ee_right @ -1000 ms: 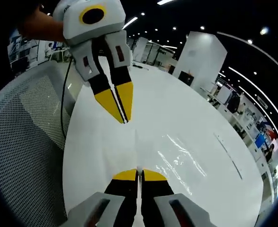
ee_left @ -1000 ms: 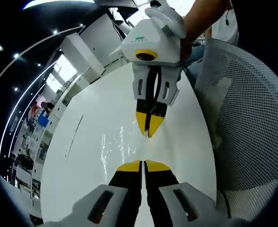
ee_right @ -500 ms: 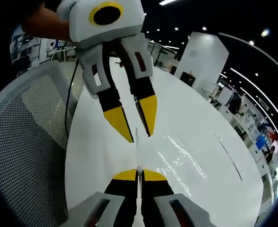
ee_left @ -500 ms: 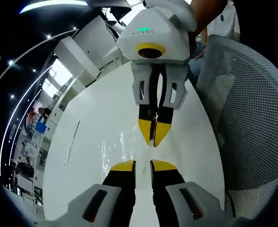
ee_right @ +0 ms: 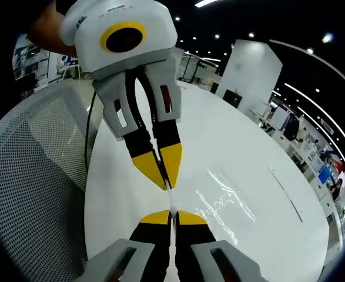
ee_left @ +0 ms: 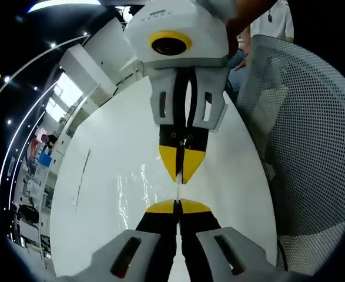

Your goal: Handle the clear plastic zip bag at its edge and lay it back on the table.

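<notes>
Left gripper view is showing the left gripper (ee_left: 177, 204) pinching one edge of the clear plastic zip bag (ee_left: 132, 191), jaws clamped together on it, while the right gripper (ee_left: 182, 167) is clamping the same edge just beyond. Thin, limp and slippery by its look, the bag is lying across the white table (ee_left: 101, 176), glinting; its stiffer sealed edge is giving the safest hold.

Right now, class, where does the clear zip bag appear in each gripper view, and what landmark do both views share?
Left gripper view: zip bag left of centre, on the white table.
Right gripper view: it lies right of centre.
Shared landmark: mesh chair.
</notes>
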